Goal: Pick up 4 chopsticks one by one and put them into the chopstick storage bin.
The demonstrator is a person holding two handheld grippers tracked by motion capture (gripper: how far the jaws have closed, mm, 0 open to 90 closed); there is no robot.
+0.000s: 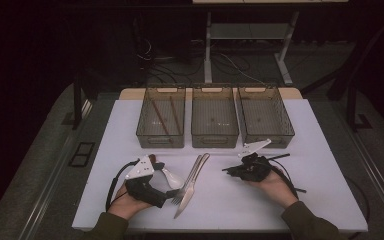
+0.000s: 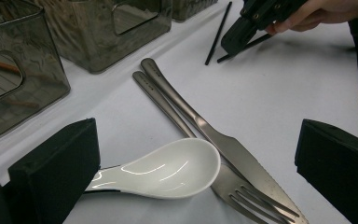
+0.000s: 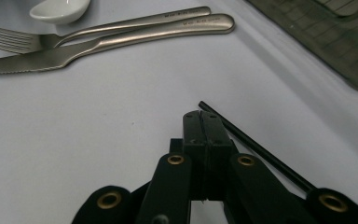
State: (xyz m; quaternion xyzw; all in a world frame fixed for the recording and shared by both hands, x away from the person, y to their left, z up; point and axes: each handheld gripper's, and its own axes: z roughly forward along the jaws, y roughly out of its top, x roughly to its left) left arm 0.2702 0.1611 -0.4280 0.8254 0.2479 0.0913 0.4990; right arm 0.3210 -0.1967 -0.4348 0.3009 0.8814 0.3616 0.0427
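Between the left gripper's (image 2: 191, 158) parted jaws a glossy white ceramic spoon (image 2: 168, 170) is lying; the right gripper (image 3: 201, 122), jaws together, is seemingly touching a thin black chopstick (image 3: 256, 148).

Three bins (image 1: 215, 131) are lined along the table's (image 1: 320, 165) far side; a spoon (image 1: 171, 177), fork (image 1: 186, 186) and knife (image 1: 194, 181) are laid near them.

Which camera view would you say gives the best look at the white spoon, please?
The left gripper view: the white spoon lies close up between the open jaws, bowl facing up. The high view shows it small; the right gripper view catches just its bowl.
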